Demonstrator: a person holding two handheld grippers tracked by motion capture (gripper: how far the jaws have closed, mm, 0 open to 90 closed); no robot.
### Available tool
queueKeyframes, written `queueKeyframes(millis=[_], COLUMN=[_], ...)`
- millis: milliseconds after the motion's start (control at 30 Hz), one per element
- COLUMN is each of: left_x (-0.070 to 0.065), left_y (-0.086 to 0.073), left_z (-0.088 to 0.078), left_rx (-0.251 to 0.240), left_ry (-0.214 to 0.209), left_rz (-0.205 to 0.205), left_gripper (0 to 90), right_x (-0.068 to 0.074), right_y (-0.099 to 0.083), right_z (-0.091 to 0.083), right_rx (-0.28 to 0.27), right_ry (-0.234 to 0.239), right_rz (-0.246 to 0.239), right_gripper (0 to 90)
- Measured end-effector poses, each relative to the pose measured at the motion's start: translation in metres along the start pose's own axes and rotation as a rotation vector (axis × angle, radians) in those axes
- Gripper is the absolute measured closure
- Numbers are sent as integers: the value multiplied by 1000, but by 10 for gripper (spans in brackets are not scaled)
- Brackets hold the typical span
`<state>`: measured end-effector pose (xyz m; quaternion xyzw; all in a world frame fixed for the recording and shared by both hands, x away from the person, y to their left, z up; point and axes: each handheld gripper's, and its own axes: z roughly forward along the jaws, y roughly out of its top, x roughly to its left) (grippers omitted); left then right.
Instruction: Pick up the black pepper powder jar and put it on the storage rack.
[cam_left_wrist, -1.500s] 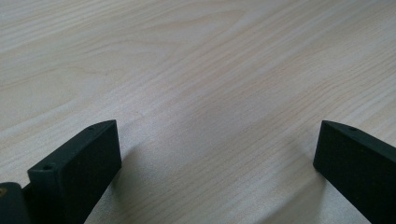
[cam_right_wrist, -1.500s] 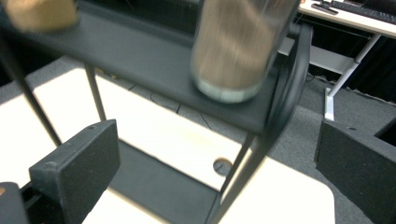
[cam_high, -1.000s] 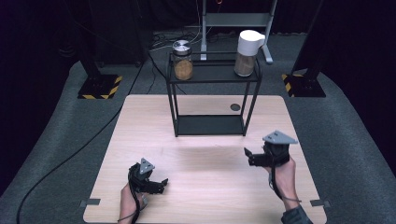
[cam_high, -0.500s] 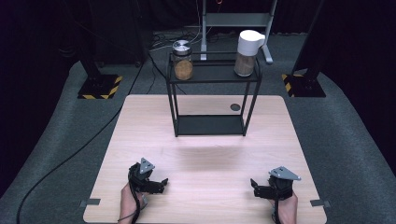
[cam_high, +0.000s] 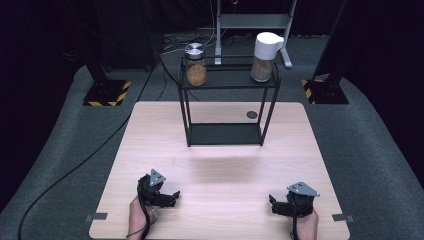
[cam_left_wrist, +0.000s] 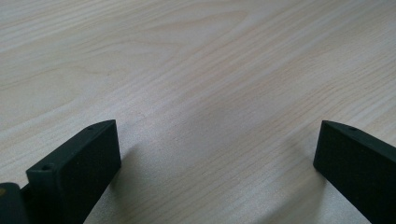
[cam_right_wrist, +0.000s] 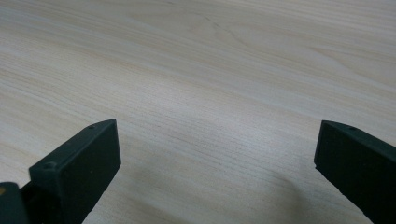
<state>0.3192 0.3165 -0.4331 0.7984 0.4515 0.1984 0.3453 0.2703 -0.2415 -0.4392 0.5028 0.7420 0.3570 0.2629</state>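
Beyond both wide-open claws (cam_high: 175, 195) (cam_high: 272, 204), well apart, two jars (cam_high: 196, 65) (cam_high: 263, 50) atop the rack (cam_high: 225, 80).

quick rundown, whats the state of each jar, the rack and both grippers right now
glass jar: upright on rack top, metal lid on, brown contents
white-lidded jar: upright on rack top, lid on
black rack: standing, lower shelf bare
left hand-held gripper: open, holding nothing, low over table
right hand-held gripper: open, holding nothing, low over table
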Motion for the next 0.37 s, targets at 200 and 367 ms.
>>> queueKeyframes(millis=[200,367], left_x=[0,-1], left_y=[0,0], left_z=[0,0], left_rx=[-1,-2], left_ry=[0,5], left_rz=[0,-1], left_gripper=[2,3], right_x=[-2,-3], right_y=[-1,2], right_z=[0,1], right_rx=[-4,13], right_ry=[8,16], right_rz=[9,3], right_gripper=[0,0])
